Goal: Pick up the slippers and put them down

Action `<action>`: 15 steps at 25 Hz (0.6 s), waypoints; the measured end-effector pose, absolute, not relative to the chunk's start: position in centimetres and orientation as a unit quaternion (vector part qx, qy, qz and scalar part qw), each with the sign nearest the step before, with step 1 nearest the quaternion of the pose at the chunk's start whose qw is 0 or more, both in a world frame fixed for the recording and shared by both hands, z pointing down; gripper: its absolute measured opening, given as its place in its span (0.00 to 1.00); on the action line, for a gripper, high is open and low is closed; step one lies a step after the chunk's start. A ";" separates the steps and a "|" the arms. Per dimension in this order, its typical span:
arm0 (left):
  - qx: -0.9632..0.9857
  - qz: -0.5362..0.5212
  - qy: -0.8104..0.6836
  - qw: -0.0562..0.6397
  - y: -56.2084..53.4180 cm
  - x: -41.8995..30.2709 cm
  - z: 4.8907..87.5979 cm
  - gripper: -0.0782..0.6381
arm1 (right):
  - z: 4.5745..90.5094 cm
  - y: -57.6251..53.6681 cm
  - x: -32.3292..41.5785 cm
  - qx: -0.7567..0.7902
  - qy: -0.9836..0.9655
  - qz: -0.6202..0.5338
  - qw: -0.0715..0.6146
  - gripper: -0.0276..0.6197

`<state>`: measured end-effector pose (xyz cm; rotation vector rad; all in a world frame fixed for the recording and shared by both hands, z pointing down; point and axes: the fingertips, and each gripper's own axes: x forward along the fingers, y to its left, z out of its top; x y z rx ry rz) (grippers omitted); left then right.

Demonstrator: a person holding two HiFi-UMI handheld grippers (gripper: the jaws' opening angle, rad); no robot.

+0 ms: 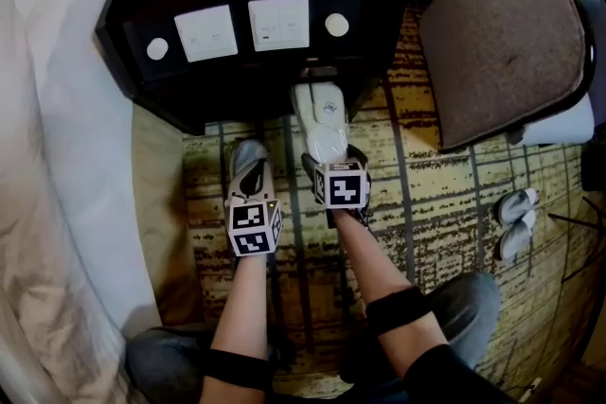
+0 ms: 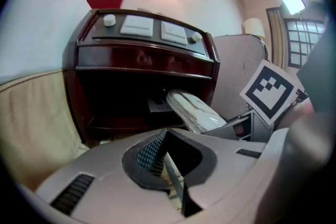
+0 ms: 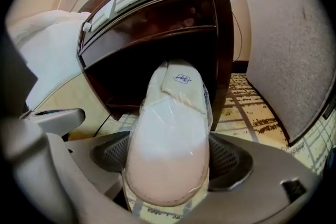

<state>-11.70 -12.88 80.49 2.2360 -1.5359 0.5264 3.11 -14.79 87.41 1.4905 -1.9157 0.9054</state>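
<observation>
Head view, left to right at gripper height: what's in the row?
White bedding → left gripper, shut and empty → right gripper, shut on the wrapped slippers → floor slippers at far right.

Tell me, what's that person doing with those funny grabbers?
A person down on the carpet holds a gripper in each hand by a dark nightstand. The right gripper grips a pack of white slippers wrapped in plastic, with its far end at the nightstand's open shelf. The left gripper is shut and empty beside it.
</observation>
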 end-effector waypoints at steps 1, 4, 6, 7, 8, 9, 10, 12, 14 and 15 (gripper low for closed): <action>0.796 0.186 -0.545 0.185 -13.3 -11.6 80.3 0.11 | 87.3 -15.6 3.0 0.553 -0.713 0.334 0.272 0.74; 0.798 0.188 -0.544 0.178 -14.4 -11.3 79.9 0.11 | 86.7 -18.0 2.4 0.555 -0.715 0.330 0.268 0.74; 0.797 0.193 -0.545 0.175 -15.1 -11.5 80.0 0.11 | 86.4 -19.5 2.1 0.559 -0.713 0.334 0.261 0.74; 0.796 0.194 -0.546 0.175 -15.4 -11.7 80.1 0.11 | 86.4 -20.3 2.0 0.561 -0.712 0.335 0.258 0.74; 0.795 0.194 -0.548 0.174 -15.8 -11.8 80.0 0.11 | 86.3 -21.0 1.9 0.563 -0.711 0.336 0.256 0.74; 0.795 0.193 -0.548 0.174 -16.1 -11.9 79.9 0.11 | 86.3 -21.8 1.8 0.565 -0.710 0.335 0.255 0.74; 0.795 0.191 -0.549 0.173 -16.4 -11.9 79.7 0.11 | 86.2 -22.6 1.8 0.567 -0.709 0.335 0.254 0.74; 0.796 0.189 -0.549 0.174 -16.8 -11.9 79.4 0.11 | 86.0 -24.2 1.7 0.571 -0.707 0.333 0.252 0.74; 0.794 0.189 -0.552 0.170 -17.3 -12.1 79.5 0.11 | 85.0 -25.8 1.5 0.575 -0.712 0.323 0.241 0.74; 0.794 0.188 -0.553 0.168 -17.6 -12.1 79.5 0.11 | 84.3 -26.7 1.2 0.576 -0.717 0.315 0.232 0.74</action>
